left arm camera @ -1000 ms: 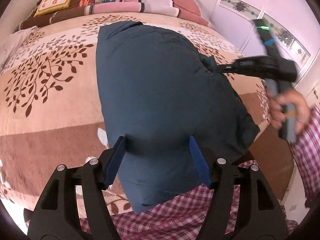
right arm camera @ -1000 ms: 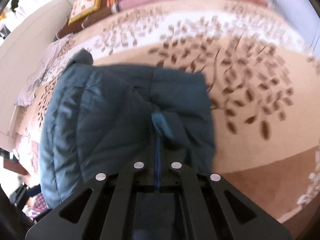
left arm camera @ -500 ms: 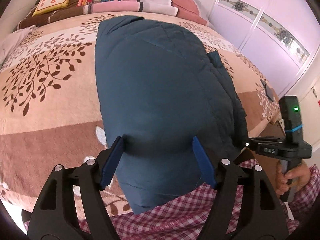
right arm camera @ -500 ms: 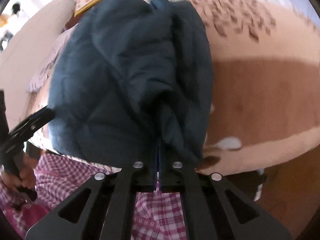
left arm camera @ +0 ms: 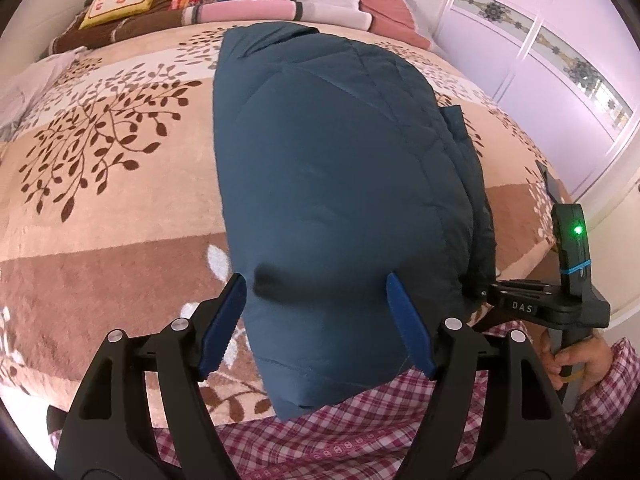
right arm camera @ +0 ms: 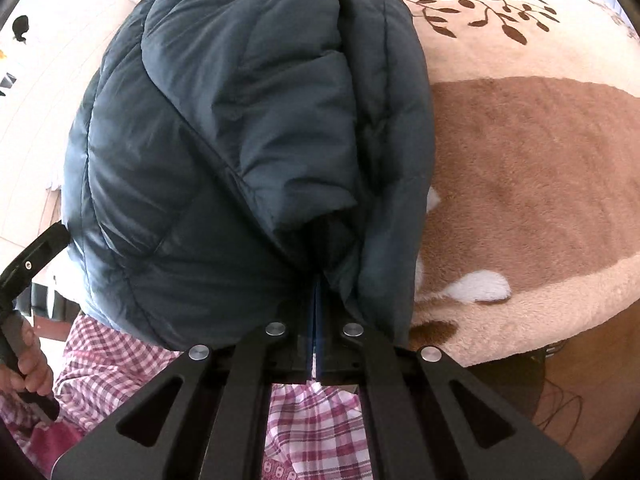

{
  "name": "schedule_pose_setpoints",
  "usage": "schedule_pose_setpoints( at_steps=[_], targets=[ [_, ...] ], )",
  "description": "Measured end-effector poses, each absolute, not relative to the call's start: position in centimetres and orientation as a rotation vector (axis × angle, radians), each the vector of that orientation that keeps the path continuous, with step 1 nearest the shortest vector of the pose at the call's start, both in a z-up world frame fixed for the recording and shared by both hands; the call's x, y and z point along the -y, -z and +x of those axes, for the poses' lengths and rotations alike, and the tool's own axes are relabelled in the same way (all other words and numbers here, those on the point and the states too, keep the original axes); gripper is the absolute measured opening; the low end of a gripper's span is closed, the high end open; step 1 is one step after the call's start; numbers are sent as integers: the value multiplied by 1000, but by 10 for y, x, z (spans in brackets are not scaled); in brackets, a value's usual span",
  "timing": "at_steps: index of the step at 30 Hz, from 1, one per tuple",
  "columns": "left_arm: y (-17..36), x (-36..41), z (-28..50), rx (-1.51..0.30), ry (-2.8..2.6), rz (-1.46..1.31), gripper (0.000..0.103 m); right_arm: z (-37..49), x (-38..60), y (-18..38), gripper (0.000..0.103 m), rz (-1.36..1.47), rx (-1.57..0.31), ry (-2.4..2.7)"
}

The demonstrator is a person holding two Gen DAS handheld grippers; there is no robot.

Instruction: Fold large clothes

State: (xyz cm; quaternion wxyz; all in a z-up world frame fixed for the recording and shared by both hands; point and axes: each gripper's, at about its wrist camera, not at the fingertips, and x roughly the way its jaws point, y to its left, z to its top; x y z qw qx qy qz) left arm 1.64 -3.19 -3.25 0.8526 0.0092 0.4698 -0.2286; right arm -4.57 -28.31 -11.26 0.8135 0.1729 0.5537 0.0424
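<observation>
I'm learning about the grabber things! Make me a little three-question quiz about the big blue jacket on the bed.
1. True or false: the left gripper is shut on the dark blue puffer jacket.
2. Which gripper pinches the jacket's edge? A) left B) right C) neither
3. Fill in: the jacket lies on a bed blanket printed with brown ____.

Key
1. False. Its blue pads stand wide apart over the jacket.
2. B. The right gripper has its pads pressed together with jacket fabric bunched between them.
3. Leafy branches.
</observation>
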Motion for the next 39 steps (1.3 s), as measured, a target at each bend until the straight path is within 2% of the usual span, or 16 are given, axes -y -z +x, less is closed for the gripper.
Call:
schedule_pose_setpoints(
  at_steps=[22,25,39],
  targets=[
    [30,29,13,-985,438,44,72,-54,266,116,0,310,-1170,-64],
    [31,28,14,-987,436,42,76,-53,265,111,0,304,-1174,-57],
    [36,21,17,-992,443,0,81,-53,261,108,0,320,-1169,-60]
  ],
)
